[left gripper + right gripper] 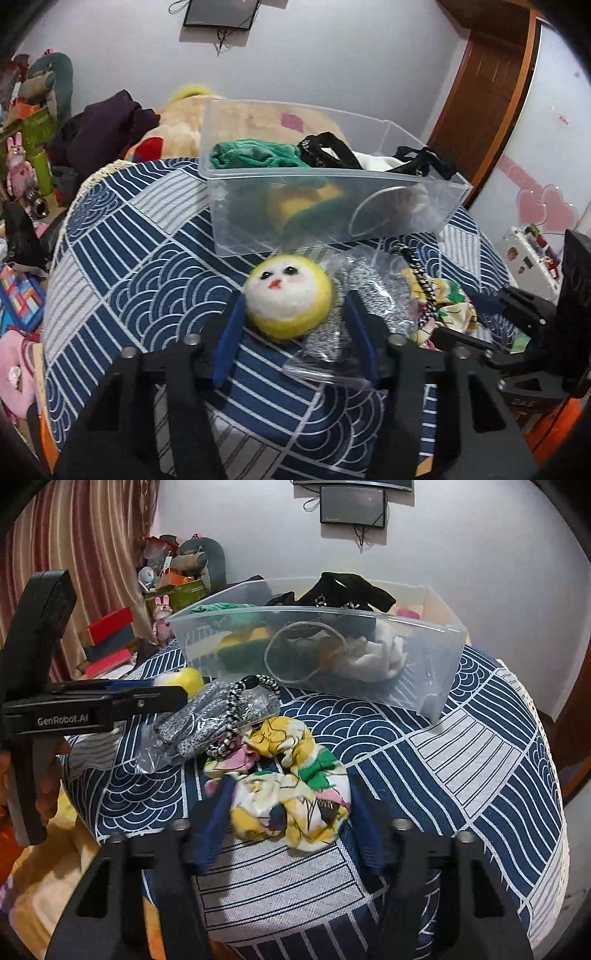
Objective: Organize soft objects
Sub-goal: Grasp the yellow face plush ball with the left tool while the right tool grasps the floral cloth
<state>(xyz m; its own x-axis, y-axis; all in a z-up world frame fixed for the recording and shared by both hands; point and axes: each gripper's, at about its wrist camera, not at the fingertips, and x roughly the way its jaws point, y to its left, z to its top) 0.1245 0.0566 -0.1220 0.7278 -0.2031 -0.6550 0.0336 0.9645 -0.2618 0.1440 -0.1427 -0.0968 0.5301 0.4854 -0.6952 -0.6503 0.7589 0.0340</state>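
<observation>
A clear plastic bin (236,177) (436,686) stands on the blue patterned cover and holds green, black and white soft items. My left gripper (293,314) is open around a yellow and white felt ball with a face (288,295); its fingers flank the ball. The ball also shows in the right wrist view (184,679). A grey item in a clear bag (354,295) (207,723) lies beside the ball, with a black and white braided band (232,716) over it. My right gripper (291,801) is open around a floral yellow scrunchie (291,794).
The round surface (461,775) with the blue wave cover drops off at its edges. Plush toys (55,85), dark clothes (107,125) and boxes (107,635) crowd the far left. A wooden door (491,85) is at the right.
</observation>
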